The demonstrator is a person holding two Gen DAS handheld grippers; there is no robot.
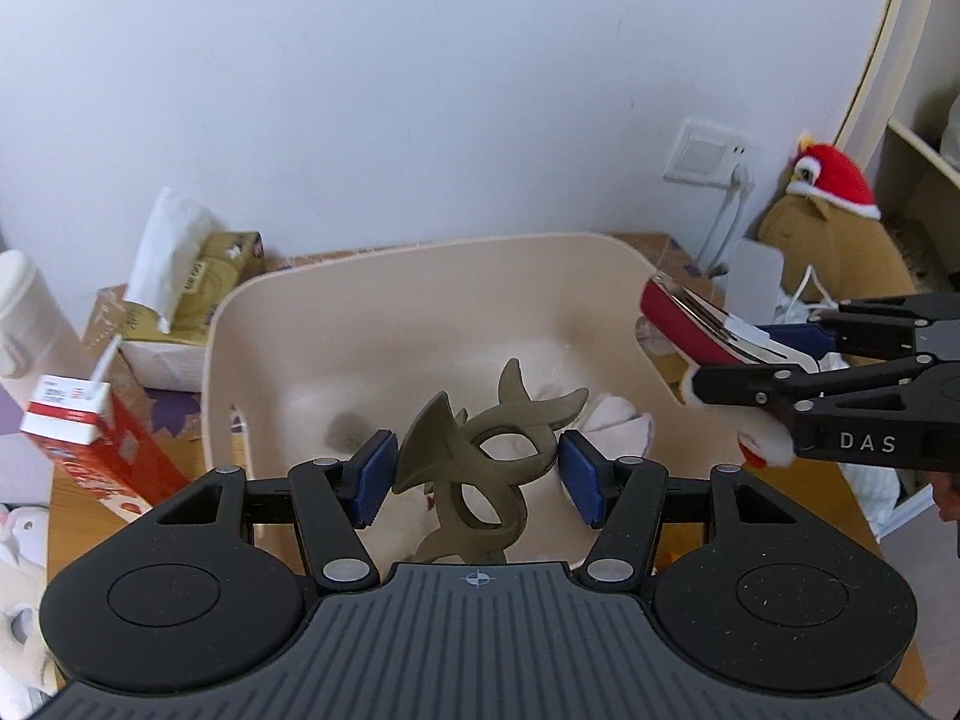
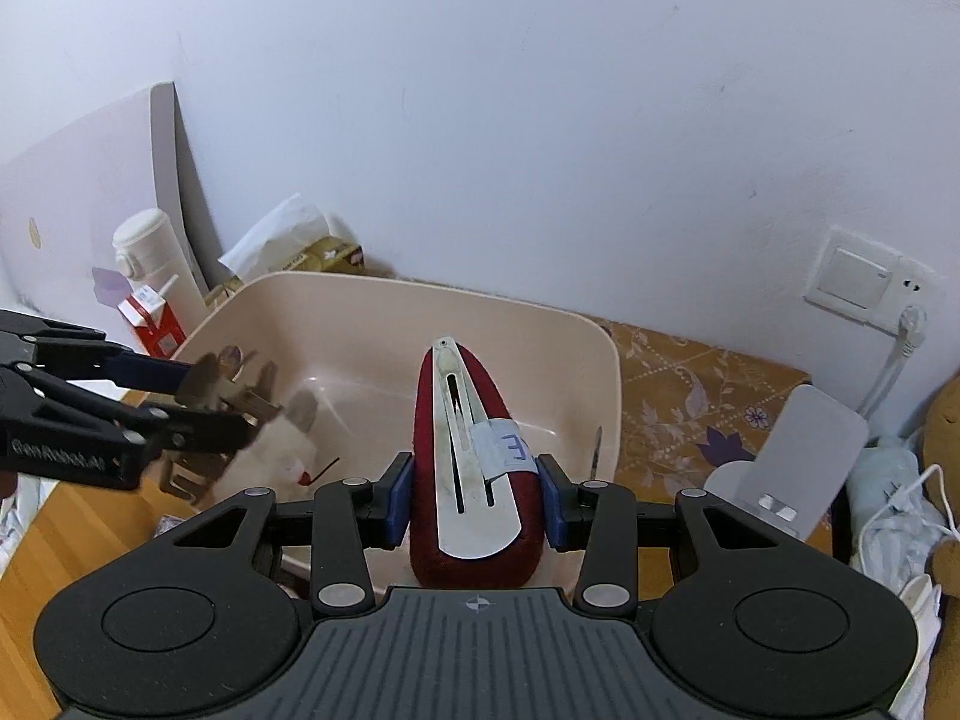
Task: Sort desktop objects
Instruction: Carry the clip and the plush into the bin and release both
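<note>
Olive plastic claw clip (image 1: 480, 468), red velvet barrette (image 2: 477, 468), smooth beige tub (image 1: 420, 276)

Soft, even, cool daylight fills both views, with only faint shadows. The fisheye bends the edges, dark corners showing at 11 and 1 o'clock. In the right wrist view, the olive-brown plastic claw hair clip (image 2: 234, 396) at 9 o'clock is motion-blurred.

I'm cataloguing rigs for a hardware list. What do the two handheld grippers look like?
Both match: black plastic linkage arms with silver rivets, blue ribbed pads on the fingertips, and a ribbed grey body with two round black discs and a small crosshair mark. The left gripper shows white "GenRobot.ai" lettering on its side, the right gripper shows "DAS". No cables or sleeves are visible.
</note>
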